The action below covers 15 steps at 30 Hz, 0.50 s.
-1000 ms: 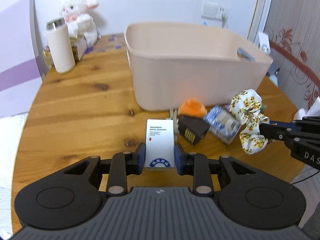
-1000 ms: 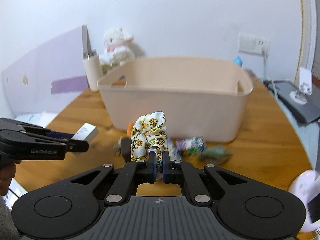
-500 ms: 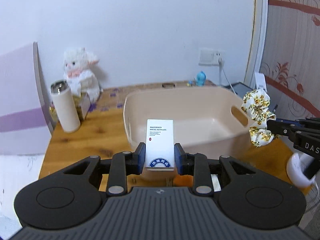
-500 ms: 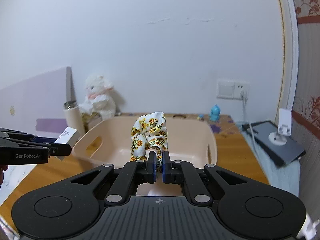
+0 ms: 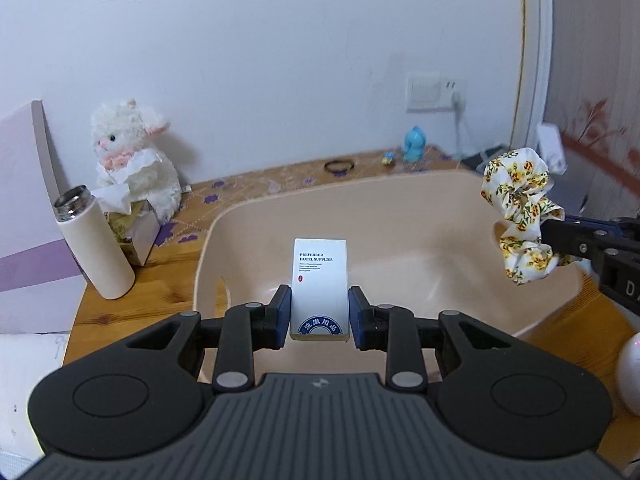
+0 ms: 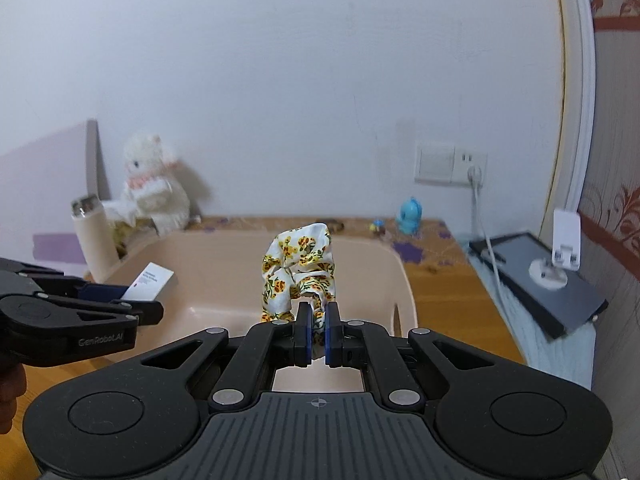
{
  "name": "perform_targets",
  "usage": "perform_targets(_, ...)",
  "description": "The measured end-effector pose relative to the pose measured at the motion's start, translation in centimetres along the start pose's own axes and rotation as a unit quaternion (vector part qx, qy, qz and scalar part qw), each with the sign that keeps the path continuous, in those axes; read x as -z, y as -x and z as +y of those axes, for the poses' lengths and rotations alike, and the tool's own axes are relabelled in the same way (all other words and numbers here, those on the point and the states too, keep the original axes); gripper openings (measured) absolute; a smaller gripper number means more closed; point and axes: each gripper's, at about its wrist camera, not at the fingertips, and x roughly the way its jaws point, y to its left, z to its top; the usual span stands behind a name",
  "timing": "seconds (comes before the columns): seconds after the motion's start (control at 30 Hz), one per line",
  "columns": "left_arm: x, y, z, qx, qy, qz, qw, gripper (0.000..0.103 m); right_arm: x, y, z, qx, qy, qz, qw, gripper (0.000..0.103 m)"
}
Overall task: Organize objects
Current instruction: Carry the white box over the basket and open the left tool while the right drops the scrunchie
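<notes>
The left gripper (image 5: 319, 314) is clamped on the lower end of a small white hotel-supplies box (image 5: 319, 280), which stands upright between the pads above the near-left part of the pink basin (image 5: 400, 208); this box looks light and stiff, so the hold on its two narrow sides seems good, though hard pressing could dent it. The right gripper (image 6: 318, 334) pinches a floral scrunchie (image 6: 300, 268) above the right side of the same basin, and it is soft and light, so a pinch anywhere on the fabric should serve.
</notes>
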Motion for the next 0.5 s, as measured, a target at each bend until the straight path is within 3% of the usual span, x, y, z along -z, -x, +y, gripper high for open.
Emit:
perform_targets(0.2, 0.6, -3.3, -0.4, -0.011, -0.007, 0.041, 0.9991, 0.033, 0.9, -1.6, -0.1, 0.006, -0.001, 0.034, 0.999, 0.009)
perform_targets(0.3, 0.7, -3.2, -0.1, -0.002, 0.003, 0.046, 0.9989, 0.034, 0.8, -1.0, -0.4, 0.009, -0.004, 0.025, 1.0, 0.018)
perform_targets(0.33, 0.7, -2.7, 0.0, 0.0, 0.007, 0.041, 0.9991, 0.034, 0.8, -0.6, -0.4, 0.008, -0.004, 0.019, 1.0, 0.023)
perform_targets(0.37, 0.6, -2.4, 0.1, 0.0, 0.009, 0.036, 0.9993, 0.035, 0.7, -0.1, -0.5, 0.009, -0.002, 0.013, 1.0, 0.035)
perform_targets(0.4, 0.5, -1.9, 0.2, -0.002, 0.009, 0.033, 0.9994, 0.046, 0.6, 0.3, -0.5, 0.006, 0.0, 0.008, 1.0, 0.041)
perform_targets(0.43, 0.4, -1.3, 0.3, -0.003, 0.009, 0.028, 0.9996, 0.064, 0.5, 0.8, -0.5, 0.007, 0.002, 0.002, 1.0, 0.052)
perform_targets(0.5, 0.4, 0.3, 0.5, -0.008, 0.015, 0.012, 0.9998, 0.075, 0.6, 1.9, -0.5, 0.011, 0.007, -0.009, 1.0, 0.059)
